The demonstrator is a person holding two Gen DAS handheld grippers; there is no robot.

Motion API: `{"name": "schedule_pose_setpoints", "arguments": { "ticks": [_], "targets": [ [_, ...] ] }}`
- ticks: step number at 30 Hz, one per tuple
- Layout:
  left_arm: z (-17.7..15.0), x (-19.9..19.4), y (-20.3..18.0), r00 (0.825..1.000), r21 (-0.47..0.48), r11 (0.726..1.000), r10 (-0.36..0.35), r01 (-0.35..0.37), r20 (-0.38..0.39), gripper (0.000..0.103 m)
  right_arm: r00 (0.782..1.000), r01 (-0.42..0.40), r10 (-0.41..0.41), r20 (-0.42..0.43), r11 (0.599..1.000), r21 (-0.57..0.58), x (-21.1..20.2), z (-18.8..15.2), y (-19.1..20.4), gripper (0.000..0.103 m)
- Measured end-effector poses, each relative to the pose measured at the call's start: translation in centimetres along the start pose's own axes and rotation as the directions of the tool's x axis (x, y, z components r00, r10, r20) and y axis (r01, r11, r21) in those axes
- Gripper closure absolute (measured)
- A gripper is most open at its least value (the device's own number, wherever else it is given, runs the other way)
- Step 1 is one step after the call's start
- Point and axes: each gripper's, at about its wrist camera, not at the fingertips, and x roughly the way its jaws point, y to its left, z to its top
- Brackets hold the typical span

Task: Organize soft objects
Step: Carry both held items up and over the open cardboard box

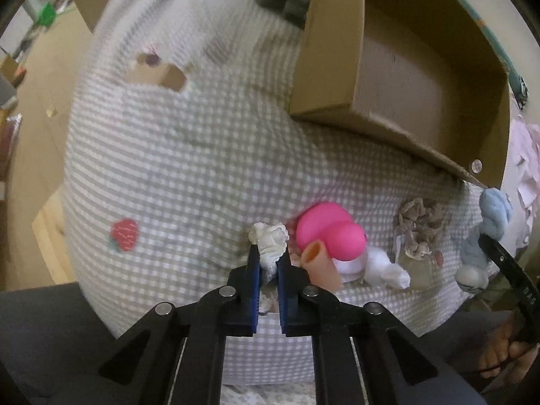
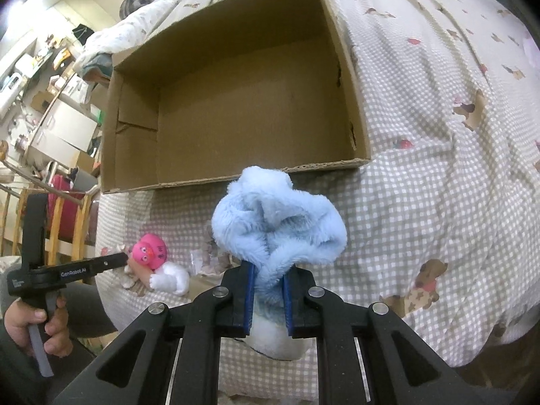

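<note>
Your left gripper (image 1: pixel 269 263) is clamped on a crumpled cream lace cloth (image 1: pixel 270 238), lying on the grey-and-white checked bedspread (image 1: pixel 189 168) just at nine o'clock of the pink rubber duck toy (image 1: pixel 329 233). Your right gripper (image 2: pixel 269 285) pinches a fluffy light-blue plush sock (image 2: pixel 278 216), lifted clear of the bedspread. The open brown cardboard box (image 2: pixel 236 101) sits at twelve o'clock beyond the sock.

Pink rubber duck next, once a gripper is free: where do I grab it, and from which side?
Probably from above, pinching the pink duck's rounded head across its width. It lies tipped among the white plush and a peach tube, so a sideways approach looks crowded, while its top is bare. Both grippers are busy: left gripper on a white lace piece, right gripper on a blue fluffy sock.
</note>
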Motion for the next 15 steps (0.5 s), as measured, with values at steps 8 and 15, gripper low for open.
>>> {"name": "schedule_pose_setpoints", "arguments": {
  "ticks": [8, 15],
  "targets": [
    [-1.6, -4.6, -0.5, 0.987, 0.015, 0.999, 0.037, -0.039, 0.154, 0.095, 0.997, -0.07, 0.07, 0.044, 0.998, -0.002, -2.7, -1.5, 0.6, 0.088],
    [-1.6, -8.4, -1.8, 0.972, 0.029, 0.999, 0.02, -0.028, 0.235, 0.095, 0.99, -0.082, 0.084, 0.109, 0.996, -0.016, -5.5, -2.7, 1.0, 0.088]
  ]
}}
